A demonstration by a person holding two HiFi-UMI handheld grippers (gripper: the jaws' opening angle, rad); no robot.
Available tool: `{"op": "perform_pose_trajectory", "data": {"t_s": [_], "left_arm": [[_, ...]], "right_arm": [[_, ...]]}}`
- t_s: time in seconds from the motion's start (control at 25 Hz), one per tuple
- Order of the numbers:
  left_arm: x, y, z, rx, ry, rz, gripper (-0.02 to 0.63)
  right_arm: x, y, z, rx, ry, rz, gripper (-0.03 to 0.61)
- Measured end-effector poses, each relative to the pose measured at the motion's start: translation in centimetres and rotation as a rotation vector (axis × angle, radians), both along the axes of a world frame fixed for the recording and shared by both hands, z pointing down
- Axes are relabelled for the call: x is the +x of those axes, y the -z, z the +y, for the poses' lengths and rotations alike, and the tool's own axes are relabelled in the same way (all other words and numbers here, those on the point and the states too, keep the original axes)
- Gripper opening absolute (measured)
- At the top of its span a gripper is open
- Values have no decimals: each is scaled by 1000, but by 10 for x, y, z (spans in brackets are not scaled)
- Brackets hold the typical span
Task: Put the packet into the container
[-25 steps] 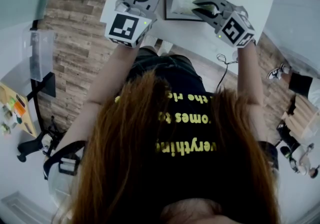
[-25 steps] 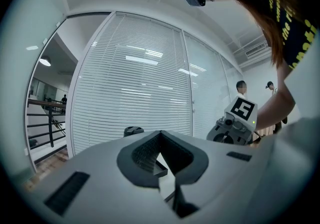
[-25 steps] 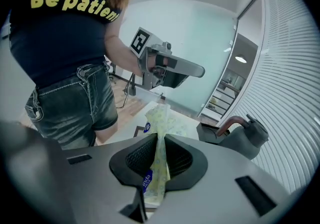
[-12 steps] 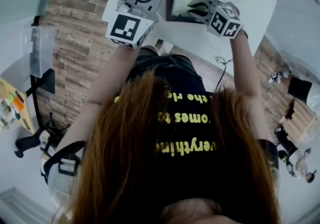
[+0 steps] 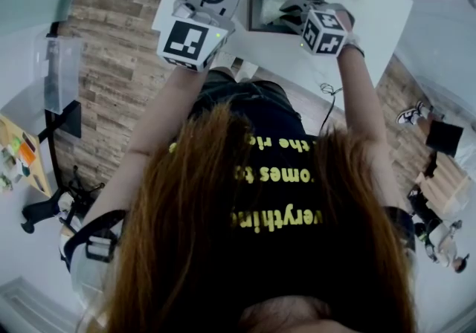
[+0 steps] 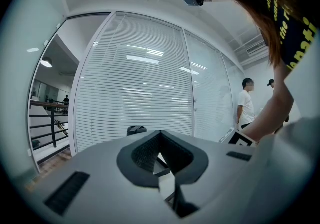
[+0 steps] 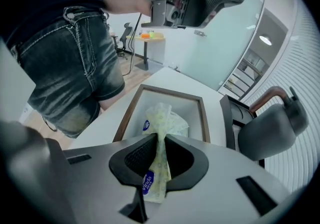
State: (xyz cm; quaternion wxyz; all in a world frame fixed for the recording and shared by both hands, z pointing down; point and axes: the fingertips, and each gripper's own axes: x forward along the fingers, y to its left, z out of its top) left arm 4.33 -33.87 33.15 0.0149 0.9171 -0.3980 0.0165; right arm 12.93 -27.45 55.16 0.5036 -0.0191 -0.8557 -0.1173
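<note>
Pale green patterned soft packet with a blue label [image 7: 162, 123] pinched between the narrow-set jaws of the right gripper [image 7: 160, 138]; directly beyond those jaws lies the brown-rimmed, white-floored rectangular container [image 7: 126, 114]; left gripper [image 6: 160, 132] alongside, jaws together, empty.

White table [image 5: 286, 53] set on wood-plank floor [image 5: 111, 19], glass wall covered by white blinds [image 6: 135, 88], round ceiling lamp [image 6: 46, 62] lit at left, stair railing [image 6: 47, 123] seen beneath it, small round table [image 7: 150, 36] placed farther off.
</note>
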Motion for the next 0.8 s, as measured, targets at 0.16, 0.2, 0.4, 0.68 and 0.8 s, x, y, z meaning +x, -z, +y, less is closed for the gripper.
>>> {"op": "perform_pose_trajectory", "data": {"t_s": [0.16, 0.2, 0.4, 0.68, 0.8], "left_arm": [[-1, -1, 1, 2, -5, -2, 0], [-1, -2, 2, 2, -6, -3, 2], [0, -1, 1, 1, -6, -3, 1], [-4, -3, 5, 7, -4, -1, 2], [-4, -4, 5, 2, -5, 0, 2]], "right_arm": [[-1, -2, -2, -7, -29, 19, 55], [-1, -3, -3, -11, -35, 23, 55], [0, -1, -5, -41, -69, 18, 77], [1, 6, -7, -59, -123, -17, 206], [1, 18, -10, -38, -130, -35, 206]]}}
